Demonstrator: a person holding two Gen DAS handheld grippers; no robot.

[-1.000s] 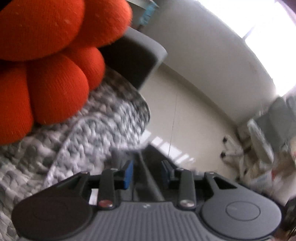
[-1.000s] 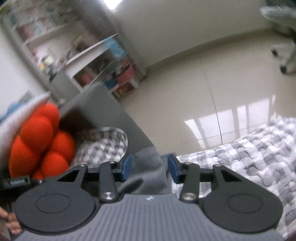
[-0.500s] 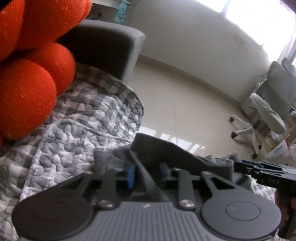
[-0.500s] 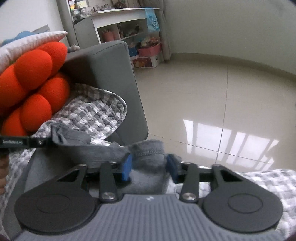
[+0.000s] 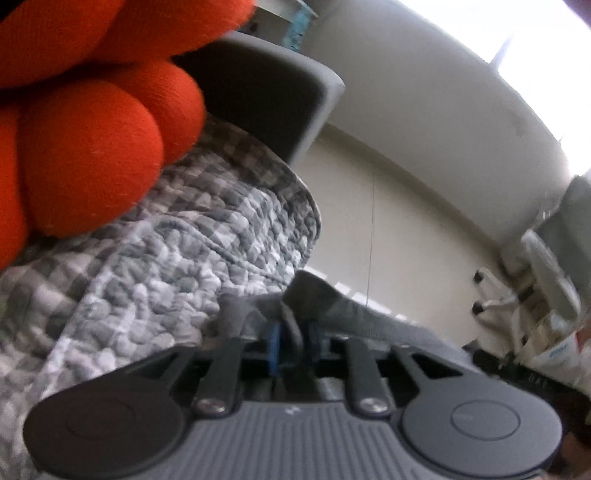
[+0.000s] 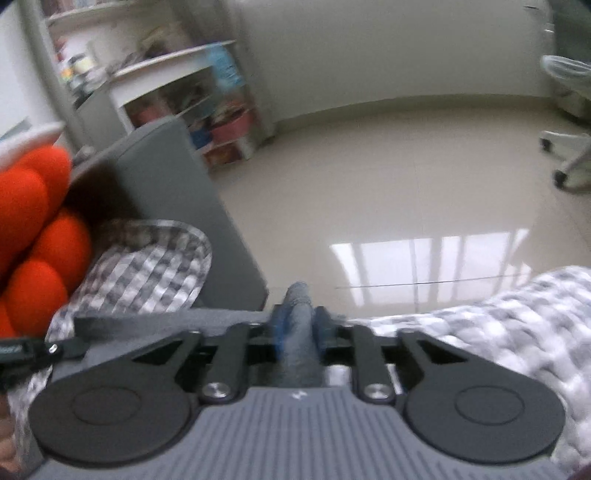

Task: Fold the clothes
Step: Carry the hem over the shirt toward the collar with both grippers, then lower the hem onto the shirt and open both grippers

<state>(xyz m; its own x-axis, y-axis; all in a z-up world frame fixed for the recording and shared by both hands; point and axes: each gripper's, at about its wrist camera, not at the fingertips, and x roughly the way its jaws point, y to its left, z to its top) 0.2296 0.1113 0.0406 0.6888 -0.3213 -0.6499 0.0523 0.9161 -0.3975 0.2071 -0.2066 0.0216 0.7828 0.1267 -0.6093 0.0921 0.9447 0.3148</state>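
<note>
Pinching grey garment [image 6: 297,339] btwn jaws, both hand-held grippers [image 5: 291,345] [image 6: 300,334] (just reopening slightly).

Window glare [image 5: 480,29], soft blur (fisheye-bent edges).

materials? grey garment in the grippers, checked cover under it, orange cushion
Grey garment: soft matte knit, probably cotton jersey; bunches into rounded folds.
Checked cover: quilted woven fabric, puckered grey-white squares.
Orange cushion: fine-knit stuffed lobes, fuzzy surface.

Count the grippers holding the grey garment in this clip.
2. The left gripper pinches a fold of the grey garment above the checked blanket; the right gripper clamps another bunch, nearer the floor edge.
</note>
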